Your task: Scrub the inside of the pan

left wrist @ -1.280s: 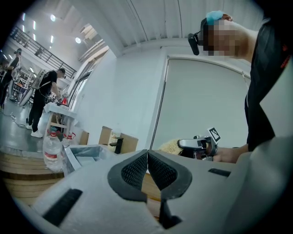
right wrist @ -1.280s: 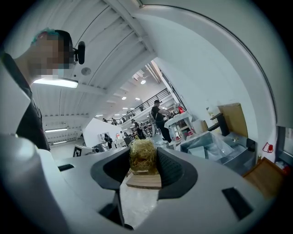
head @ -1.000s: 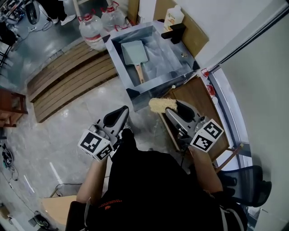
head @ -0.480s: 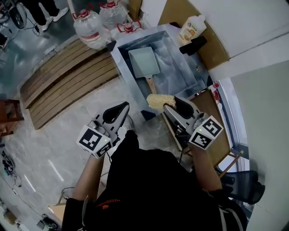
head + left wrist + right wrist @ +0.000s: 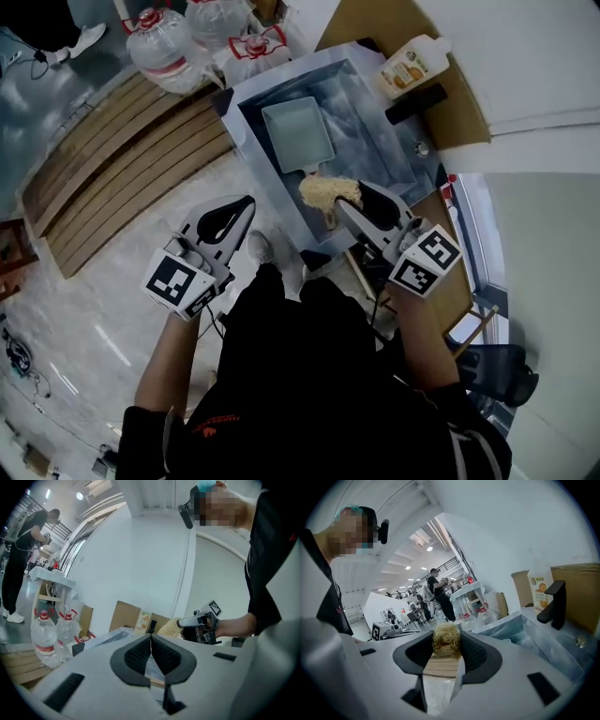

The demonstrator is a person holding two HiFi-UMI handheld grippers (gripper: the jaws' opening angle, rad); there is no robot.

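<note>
A pale rectangular pan lies in the steel sink, its wooden handle pointing toward me. In the head view my right gripper is shut on a yellow fibrous scrubber, held over the sink's near edge and covering most of the pan's handle. The right gripper view shows the scrubber pinched between the jaws of that gripper. My left gripper hangs left of the sink over the floor. Its jaws are shut and empty.
A black faucet and a soap bottle stand at the sink's far right. Large water bottles sit on the floor beyond the sink. A slatted wooden platform lies to the left, a wooden stand to the right.
The right gripper with the scrubber has moved forward from beside the sink to over its near edge and the pan's handle. The left gripper stayed shut and shifted slightly left.
</note>
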